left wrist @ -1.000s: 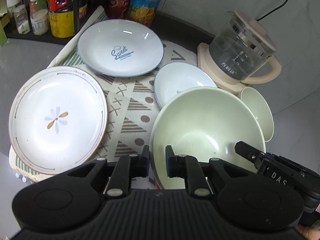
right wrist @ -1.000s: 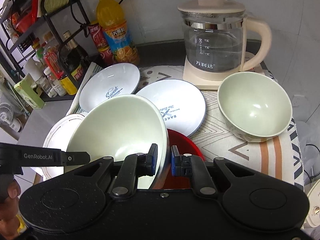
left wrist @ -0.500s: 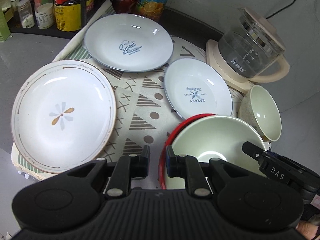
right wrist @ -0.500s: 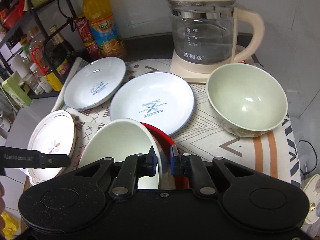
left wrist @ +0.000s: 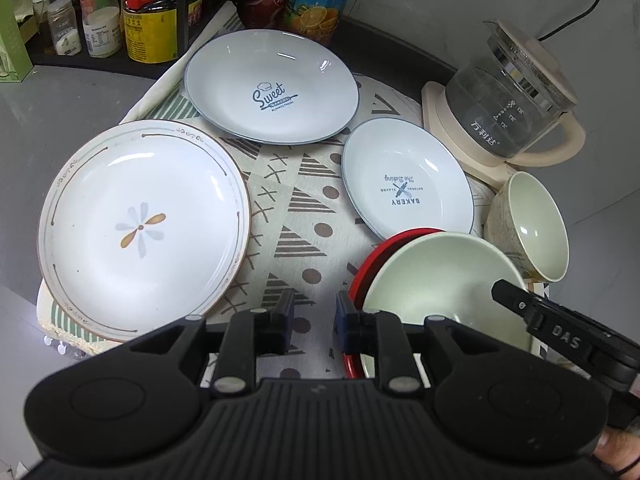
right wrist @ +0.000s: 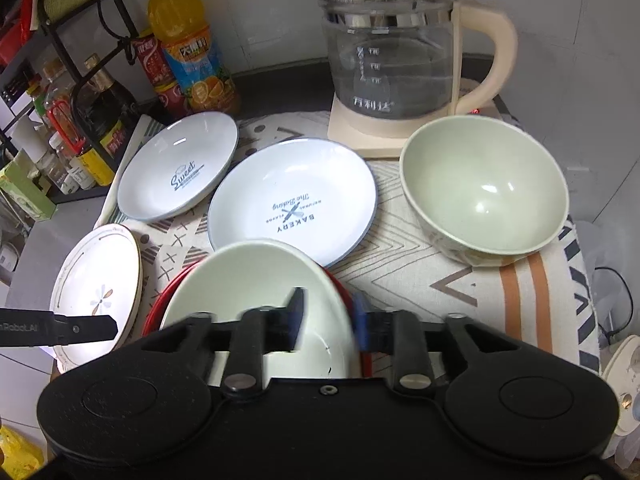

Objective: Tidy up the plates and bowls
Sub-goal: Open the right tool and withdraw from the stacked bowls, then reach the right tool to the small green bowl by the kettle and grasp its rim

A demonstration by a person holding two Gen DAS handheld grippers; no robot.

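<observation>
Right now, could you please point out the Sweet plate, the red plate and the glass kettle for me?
Sweet plate (left wrist: 272, 84): left wrist view, its centre.
Red plate (left wrist: 362, 276): left wrist view, exposed rim.
Glass kettle (right wrist: 388, 68): right wrist view, glass body.

Left hand-held gripper hangs over the patterned cloth, jaws just eased apart, nothing between them. Beside its right finger, the pale green bowl sits in the red plate.
</observation>
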